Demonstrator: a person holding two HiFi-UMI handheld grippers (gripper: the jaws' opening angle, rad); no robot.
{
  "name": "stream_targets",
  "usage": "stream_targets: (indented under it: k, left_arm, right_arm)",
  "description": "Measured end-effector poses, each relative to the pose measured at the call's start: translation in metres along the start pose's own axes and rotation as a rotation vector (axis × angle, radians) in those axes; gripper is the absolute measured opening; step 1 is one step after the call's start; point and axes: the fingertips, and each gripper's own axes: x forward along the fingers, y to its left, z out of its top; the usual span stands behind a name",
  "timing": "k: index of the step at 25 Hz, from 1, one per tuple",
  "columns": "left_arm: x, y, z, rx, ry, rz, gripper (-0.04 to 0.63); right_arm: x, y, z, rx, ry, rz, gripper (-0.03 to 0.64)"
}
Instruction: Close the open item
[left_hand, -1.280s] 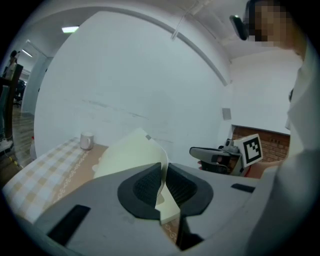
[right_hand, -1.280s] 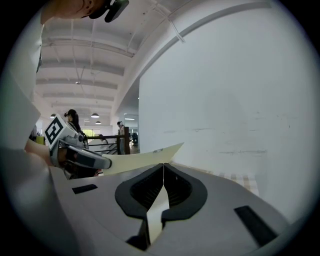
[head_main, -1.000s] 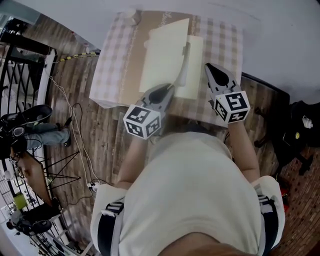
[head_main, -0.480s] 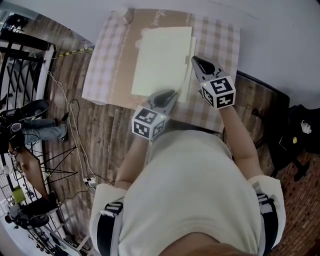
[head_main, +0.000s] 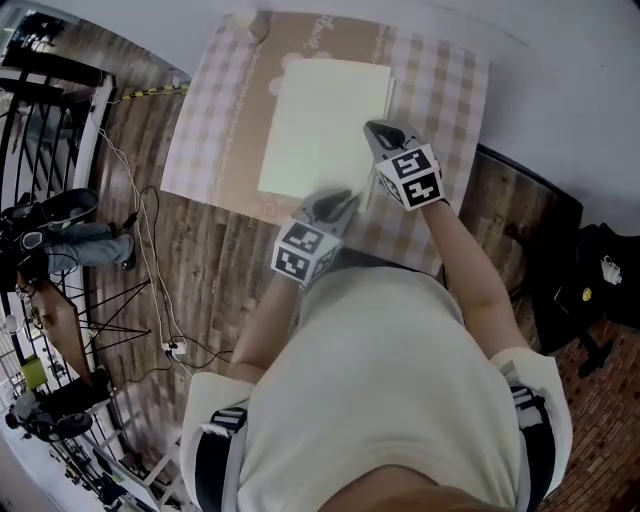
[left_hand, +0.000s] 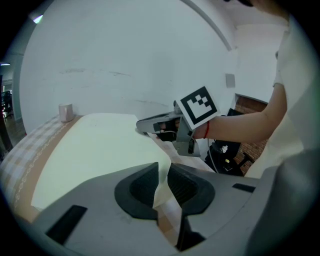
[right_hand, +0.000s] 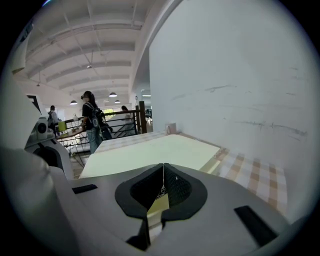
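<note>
Desk (head_main: 440, 90) with checked cloth, against white wall. One pale folder (head_main: 320, 125) lies flat mid-desk, cover down. One small block (head_main: 258, 22) at far corner. Two claws: left claw (head_main: 338, 202) at folder's near edge, jaws opening, narrow gap, folder corner loose between them. Right claw (head_main: 379, 132) at folder's right edge, jaws together.

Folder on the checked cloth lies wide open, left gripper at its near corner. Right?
No: the head view shows the folder lying shut on the checked cloth. The left gripper is at its near corner, jaws opening, the cover's corner between them.
</note>
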Motion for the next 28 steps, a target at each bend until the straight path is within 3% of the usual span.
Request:
stream_targets:
  k: [7, 14, 19, 20, 23, 28]
  left_arm:
    - [0.006, 0.0, -0.004, 0.003, 0.027, -0.004, 0.057]
    - [0.019, -0.026, -0.007, -0.004, 0.05, -0.015, 0.072]
    - [0.007, -0.009, -0.009, -0.012, 0.042, -0.074, 0.107]
    - [0.007, -0.015, -0.008, -0.033, 0.035, -0.106, 0.136]
    - [0.003, -0.03, 0.002, -0.133, -0.026, -0.161, 0.126]
    - [-0.025, -0.017, 0.0, -0.12, -0.09, -0.089, 0.102]
  right_arm:
    - [0.011, -0.002, -0.027, 0.002, 0.068, 0.017, 0.002]
    - [-0.012, -0.013, -0.039, -0.006, 0.029, -0.01, 0.001]
    - [0.012, -0.002, -0.031, 0.026, 0.048, -0.03, 0.0]
    - [0.011, -0.003, -0.031, 0.031, 0.046, -0.036, 0.0]
    - [0.004, -0.009, -0.034, 0.065, 0.049, -0.054, 0.0]
    - [0.003, 0.001, -0.042, 0.041, 0.105, -0.107, 0.002]
